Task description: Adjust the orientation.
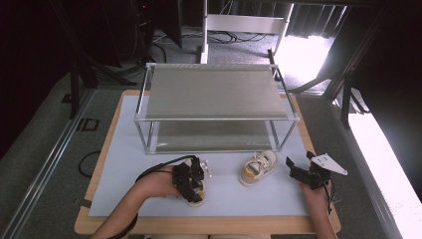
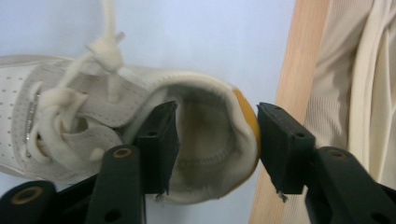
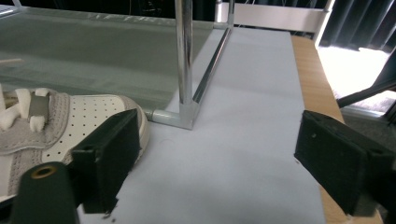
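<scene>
- The left gripper [image 2: 212, 140] has its jaws straddling the heel of a small shoe [image 2: 140, 135]: one jaw sits inside the shoe's opening, the other outside the yellow heel patch, just at its surface. The pads do not look pressed in, so the heel stands between parted jaws rather than pinched.
- That shoe lies on its side on the white mat [image 2: 196, 37], its knotted laces trailing away from the jaws, near the wooden table edge [image 2: 292, 93].
- In the high view the left gripper [image 1: 191, 185] points down over this shoe [image 1: 196, 198] close to the near edge of the mat, with the left hand [image 1: 159, 185] wrapped round it and the forearm coming in from the bottom.
- The right gripper [image 3: 212, 163] has its jaws spread wide with nothing between them but bare mat.
- Two shoes in all: the second shoe [image 1: 258, 168] stands upright on the mat between the two grippers, just beside the right gripper's own left jaw in its view.
- The right gripper [image 1: 297, 172] is held low and roughly level, aimed towards that second shoe.
- One metal rack [image 1: 214, 107] with two shelves stands at the back of the mat, beyond both shoes.
</scene>
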{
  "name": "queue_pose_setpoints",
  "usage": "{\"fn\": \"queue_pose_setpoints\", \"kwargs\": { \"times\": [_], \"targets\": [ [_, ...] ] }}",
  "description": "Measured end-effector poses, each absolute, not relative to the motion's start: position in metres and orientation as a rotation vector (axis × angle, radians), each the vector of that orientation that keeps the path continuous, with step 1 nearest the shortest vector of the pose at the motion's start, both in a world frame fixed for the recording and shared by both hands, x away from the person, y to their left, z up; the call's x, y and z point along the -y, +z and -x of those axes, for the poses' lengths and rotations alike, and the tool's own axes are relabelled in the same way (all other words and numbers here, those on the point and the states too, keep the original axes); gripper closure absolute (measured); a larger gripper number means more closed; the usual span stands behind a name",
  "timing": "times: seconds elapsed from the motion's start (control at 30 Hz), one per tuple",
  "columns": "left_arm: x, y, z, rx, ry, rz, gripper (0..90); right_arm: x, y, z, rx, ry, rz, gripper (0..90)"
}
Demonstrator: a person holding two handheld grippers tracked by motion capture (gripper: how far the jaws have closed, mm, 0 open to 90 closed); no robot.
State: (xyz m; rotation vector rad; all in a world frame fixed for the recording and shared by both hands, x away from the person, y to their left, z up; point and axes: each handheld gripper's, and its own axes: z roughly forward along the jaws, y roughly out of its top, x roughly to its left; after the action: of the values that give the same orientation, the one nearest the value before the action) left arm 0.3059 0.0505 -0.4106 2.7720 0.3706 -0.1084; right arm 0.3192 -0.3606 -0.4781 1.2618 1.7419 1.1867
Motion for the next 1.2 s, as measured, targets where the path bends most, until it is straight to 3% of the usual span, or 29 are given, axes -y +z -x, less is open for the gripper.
{"fn": "queue_pose_setpoints", "kwargs": {
  "times": [0.13, 0.47, 0.87, 1.2],
  "targets": [
    [-0.05, -0.414, -0.3, -0.38, -0.059, -2.765, 47.1, 0.363, -0.478, -0.321, -1.745, 1.206, -1.283, 13.7],
    [-0.051, -0.419, -0.3, -0.393, -0.081, -2.757, 45.7, 0.36, -0.472, -0.322, -1.827, 1.226, -1.333, 12.9],
    [-0.048, -0.422, -0.299, -0.387, -0.084, -2.786, 45.7, 0.324, -0.418, -0.306, -1.941, 1.262, -1.23, 12.4],
    [-0.048, -0.423, -0.298, -0.385, -0.082, -2.798, 45.7, 0.301, -0.37, -0.296, -2.065, 1.325, -1.062, 22.2]
  ]
}}
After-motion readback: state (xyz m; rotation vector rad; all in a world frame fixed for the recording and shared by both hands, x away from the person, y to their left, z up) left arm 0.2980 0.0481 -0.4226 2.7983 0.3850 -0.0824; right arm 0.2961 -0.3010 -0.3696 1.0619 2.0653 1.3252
